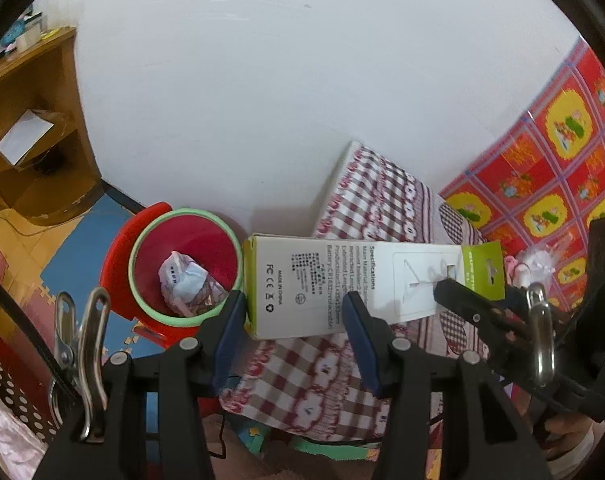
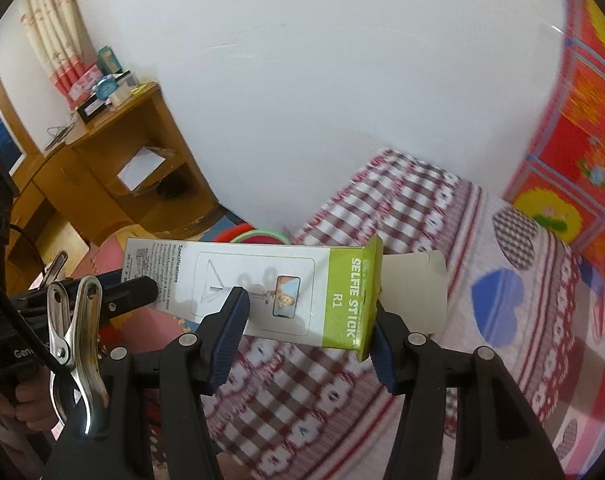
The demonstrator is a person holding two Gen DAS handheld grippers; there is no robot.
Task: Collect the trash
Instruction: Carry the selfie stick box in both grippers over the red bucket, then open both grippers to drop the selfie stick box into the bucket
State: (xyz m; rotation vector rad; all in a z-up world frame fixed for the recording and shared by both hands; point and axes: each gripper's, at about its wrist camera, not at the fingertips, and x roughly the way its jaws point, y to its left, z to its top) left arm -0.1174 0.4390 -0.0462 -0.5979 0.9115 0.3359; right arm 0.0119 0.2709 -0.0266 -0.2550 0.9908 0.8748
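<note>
A long white selfie-stick box [image 1: 302, 280] with a green end hangs level above the bed edge, carried between both grippers. My left gripper [image 1: 294, 316] is shut on its white end: one pad meets the end face and the other lies over the printed side. My right gripper [image 2: 306, 328] is shut on the green end [image 2: 350, 300], whose flap [image 2: 414, 288] stands open. Each view shows the other gripper's black fingertip on the box. A red bin with a green rim [image 1: 142, 240] stands on the floor just left of the box, with crumpled paper trash [image 1: 186, 284] inside.
A bed with a red-and-white checked sheet [image 1: 322, 364] lies under the box, with a red patterned cloth [image 1: 542, 160] at its right. A wooden desk with shelves [image 2: 114, 160] stands at the left by the white wall. Foam puzzle mats [image 1: 74, 256] cover the floor. A hand [image 2: 26, 404] holds the left gripper.
</note>
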